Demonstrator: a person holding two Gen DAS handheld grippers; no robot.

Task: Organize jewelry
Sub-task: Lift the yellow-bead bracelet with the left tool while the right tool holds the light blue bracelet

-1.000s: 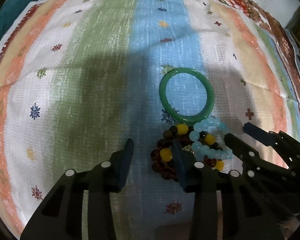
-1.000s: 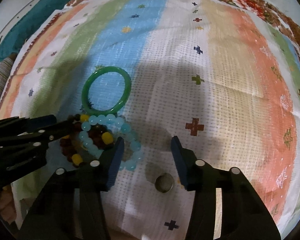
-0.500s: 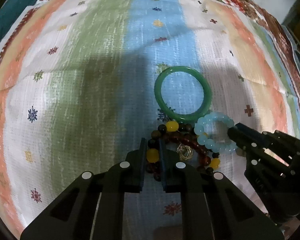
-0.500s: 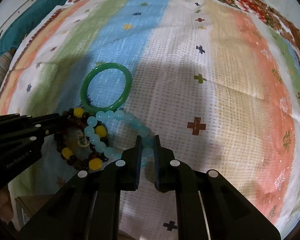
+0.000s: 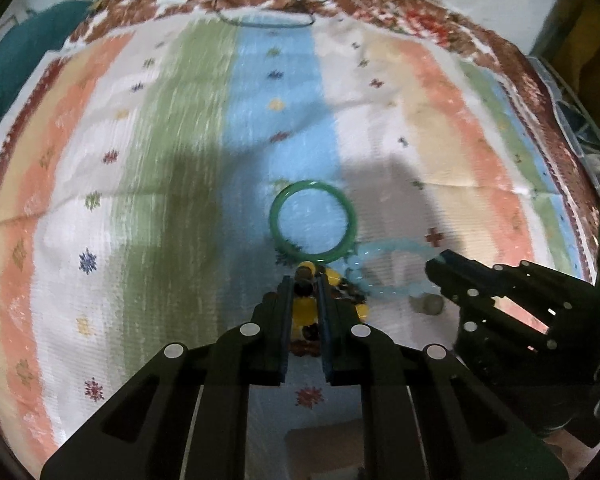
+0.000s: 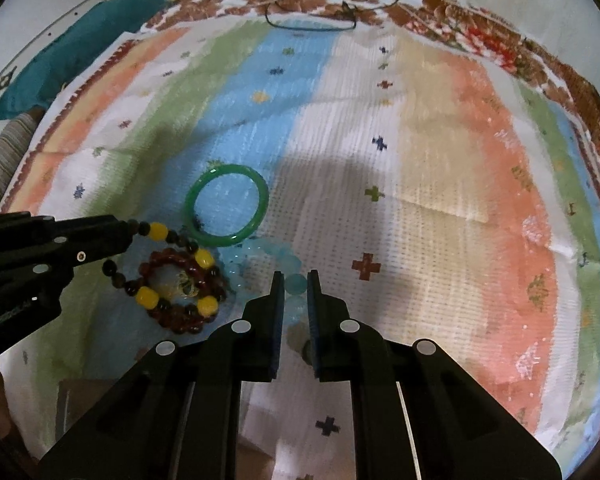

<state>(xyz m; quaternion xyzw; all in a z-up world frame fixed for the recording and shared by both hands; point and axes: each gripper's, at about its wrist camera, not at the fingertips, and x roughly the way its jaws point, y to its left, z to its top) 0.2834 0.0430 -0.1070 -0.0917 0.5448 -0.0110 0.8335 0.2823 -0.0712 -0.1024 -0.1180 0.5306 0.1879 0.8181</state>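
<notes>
Judging by the tangle, the step is pulling two bracelets apart: draw them away from each other slowly and low, so neither strand snaps or drags the green bangle (image 6: pixel 226 205). The left hand-held gripper (image 5: pixel 305 280) is nearly closed, pinching the dark-and-yellow bead bracelet (image 6: pixel 176 276) just below the bangle. The right hand-held gripper (image 6: pixel 292 280) is likewise pressed onto the pale blue bead bracelet (image 6: pixel 268 256), right of the bangle. A small ring (image 5: pixel 431 304) lies below that. All rest on the striped cloth (image 6: pixel 440 208).

Home: striped woven cloth (image 6: pixel 440 184), teal cushion (image 6: pixel 80 44)
</notes>
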